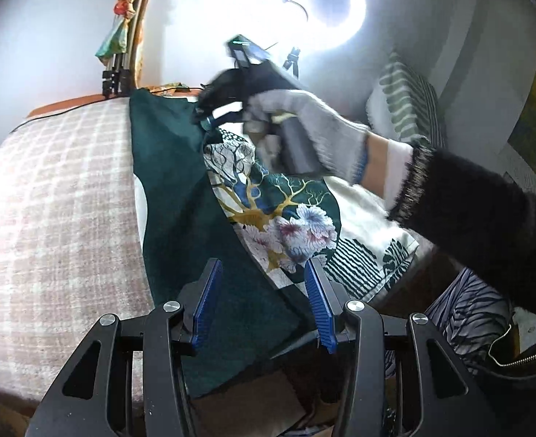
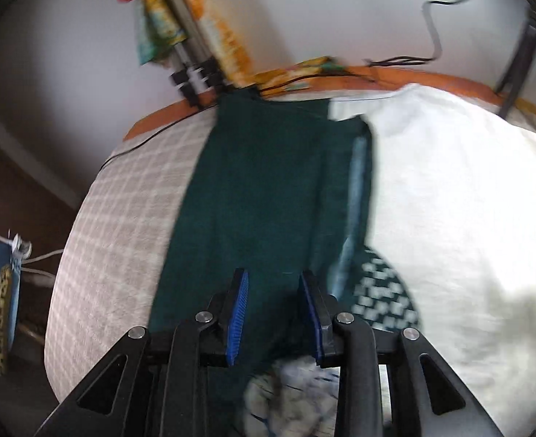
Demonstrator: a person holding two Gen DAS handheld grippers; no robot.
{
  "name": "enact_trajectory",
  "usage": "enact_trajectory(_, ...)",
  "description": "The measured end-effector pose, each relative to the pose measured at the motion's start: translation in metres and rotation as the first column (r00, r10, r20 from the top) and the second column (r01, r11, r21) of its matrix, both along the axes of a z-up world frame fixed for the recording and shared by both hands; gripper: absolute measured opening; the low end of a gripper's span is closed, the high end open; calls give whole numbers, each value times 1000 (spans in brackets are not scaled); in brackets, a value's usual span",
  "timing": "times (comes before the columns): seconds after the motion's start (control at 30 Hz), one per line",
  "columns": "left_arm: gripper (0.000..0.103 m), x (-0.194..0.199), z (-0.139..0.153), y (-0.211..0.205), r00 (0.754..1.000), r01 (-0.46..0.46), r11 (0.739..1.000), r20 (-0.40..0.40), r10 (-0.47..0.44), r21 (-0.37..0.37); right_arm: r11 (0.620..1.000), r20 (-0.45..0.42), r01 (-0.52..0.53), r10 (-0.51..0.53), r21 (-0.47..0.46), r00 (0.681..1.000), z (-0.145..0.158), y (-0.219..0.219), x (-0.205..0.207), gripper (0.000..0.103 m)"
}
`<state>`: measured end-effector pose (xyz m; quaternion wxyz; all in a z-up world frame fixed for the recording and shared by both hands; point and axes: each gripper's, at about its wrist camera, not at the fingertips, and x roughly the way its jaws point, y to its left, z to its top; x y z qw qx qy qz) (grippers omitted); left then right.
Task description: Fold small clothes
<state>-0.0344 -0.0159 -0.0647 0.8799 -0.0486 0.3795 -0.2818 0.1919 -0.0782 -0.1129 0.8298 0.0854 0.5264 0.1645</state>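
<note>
A dark green garment (image 1: 173, 189) with a printed floral side (image 1: 286, 218) lies across the checked blanket (image 1: 56, 196). Its plain green side is folded over the print. My left gripper (image 1: 262, 273) is open above the near end of the green cloth, with its blue pads (image 1: 208, 298) apart. My right gripper (image 1: 204, 114), held by a gloved hand (image 1: 304, 127), is at the garment's far end; its jaws are hidden there. In the right wrist view my right gripper (image 2: 273, 284) is open just above the green cloth (image 2: 260, 196), with nothing between the pads.
A white cloth (image 2: 450, 218) lies right of the garment. A tripod (image 1: 117, 73) and cables stand at the far edge. A ring light (image 1: 326, 7) glares above. A striped pillow (image 1: 406, 98) is at the right. A black bag (image 1: 523, 375) sits near right.
</note>
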Motion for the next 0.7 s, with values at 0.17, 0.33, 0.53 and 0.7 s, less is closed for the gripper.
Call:
enact_trajectory(0.17, 45, -3, 5, -11, 1000, 9, 1000, 30, -9, 4, 998, 45, 44, -42, -45, 998, 21, -46, -17, 37)
enact_trajectory(0.33, 45, -7, 7, -26, 999, 13, 1000, 48, -13, 13, 996, 118, 66, -57, -68, 991, 46, -90, -45, 55)
enact_trajectory(0.53, 58, -12, 8, -51, 998, 37, 998, 42, -38, 42, 989, 217, 95, -68, -116, 974, 76, -136, -88, 74)
enact_trajectory(0.7, 59, -17, 0, -81, 996, 83, 996, 25, -84, 27, 988, 295, 134, -105, -79, 950, 97, -183, -125, 86)
